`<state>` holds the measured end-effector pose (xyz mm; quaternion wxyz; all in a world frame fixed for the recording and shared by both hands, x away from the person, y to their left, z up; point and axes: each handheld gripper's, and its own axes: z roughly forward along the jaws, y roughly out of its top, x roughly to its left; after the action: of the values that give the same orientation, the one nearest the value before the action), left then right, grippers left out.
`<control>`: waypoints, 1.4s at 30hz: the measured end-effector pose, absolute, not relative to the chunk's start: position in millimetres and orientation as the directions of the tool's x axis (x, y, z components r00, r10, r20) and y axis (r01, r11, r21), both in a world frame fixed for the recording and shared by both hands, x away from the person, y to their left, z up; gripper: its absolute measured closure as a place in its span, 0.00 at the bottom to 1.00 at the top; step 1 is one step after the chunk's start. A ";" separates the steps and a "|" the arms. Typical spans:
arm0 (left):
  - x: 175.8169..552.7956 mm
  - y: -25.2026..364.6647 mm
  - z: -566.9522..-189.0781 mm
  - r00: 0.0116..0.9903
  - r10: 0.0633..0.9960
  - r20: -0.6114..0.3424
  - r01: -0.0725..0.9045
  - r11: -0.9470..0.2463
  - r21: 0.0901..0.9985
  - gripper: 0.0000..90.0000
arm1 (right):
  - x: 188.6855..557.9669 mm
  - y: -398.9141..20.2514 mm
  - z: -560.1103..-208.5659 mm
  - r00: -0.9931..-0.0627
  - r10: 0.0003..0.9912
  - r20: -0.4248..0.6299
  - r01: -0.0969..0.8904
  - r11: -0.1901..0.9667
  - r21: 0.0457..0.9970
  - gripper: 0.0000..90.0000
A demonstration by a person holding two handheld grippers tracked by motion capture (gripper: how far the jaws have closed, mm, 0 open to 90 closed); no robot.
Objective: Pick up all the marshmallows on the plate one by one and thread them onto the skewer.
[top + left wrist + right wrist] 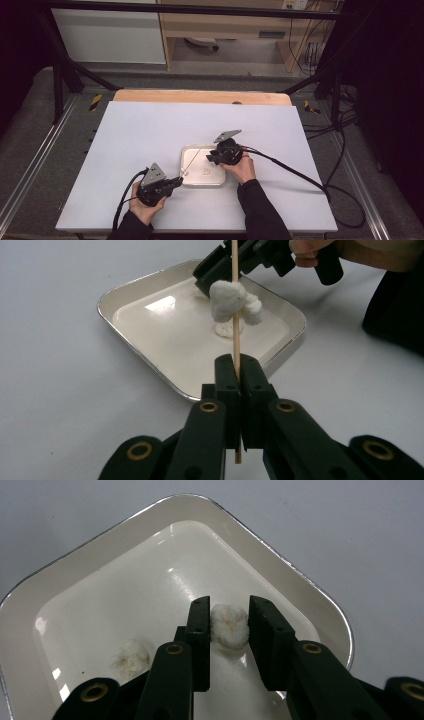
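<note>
Left fingers [239, 371] clenched on thin wooden skewer [234, 335]; right fingers [229, 625] around fluffy white marshmallow [229, 624], not yet clamped

Even overhead light on white table [150, 150]; room edges dark. Glare patches on tray [280, 555]; soft shadows. High view slightly soft.

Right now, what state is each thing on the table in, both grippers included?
Left gripper: shut on the skewer.
Skewer: held slanting over the tray, two white pieces threaded on it.
Right gripper: jaws around a white piece, a gap on one side, not clamped.
White piece: lying in the tray.
Second loose piece: lying in the tray.
Tray: flat on the table.
</note>
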<state>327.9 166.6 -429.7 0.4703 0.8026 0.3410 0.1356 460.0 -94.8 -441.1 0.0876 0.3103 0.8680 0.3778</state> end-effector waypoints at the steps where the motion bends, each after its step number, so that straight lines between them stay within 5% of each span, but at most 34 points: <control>1: 327.9 166.9 -429.4 0.729 0.677 -0.103 0.419 -0.323 0.849 0.98 | 459.7 -95.7 -439.7 -0.793 0.603 0.083 0.472 0.523 0.710 0.80; 22: 327.2 165.4 -430.0 0.739 0.666 -0.103 0.412 -0.326 0.851 0.98 | 434.4 -123.8 -402.1 -0.813 0.544 0.207 0.462 0.387 0.798 0.82; 42: 322.8 163.1 -426.4 0.764 0.638 -0.099 0.373 -0.311 0.874 0.98 | 410.7 -149.1 -366.1 -0.832 0.416 0.368 0.459 0.141 0.877 0.82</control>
<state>322.8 163.1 -426.4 0.4943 0.7985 0.3166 0.1338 410.7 -149.1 -366.1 -0.0181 0.2897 0.7550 0.5880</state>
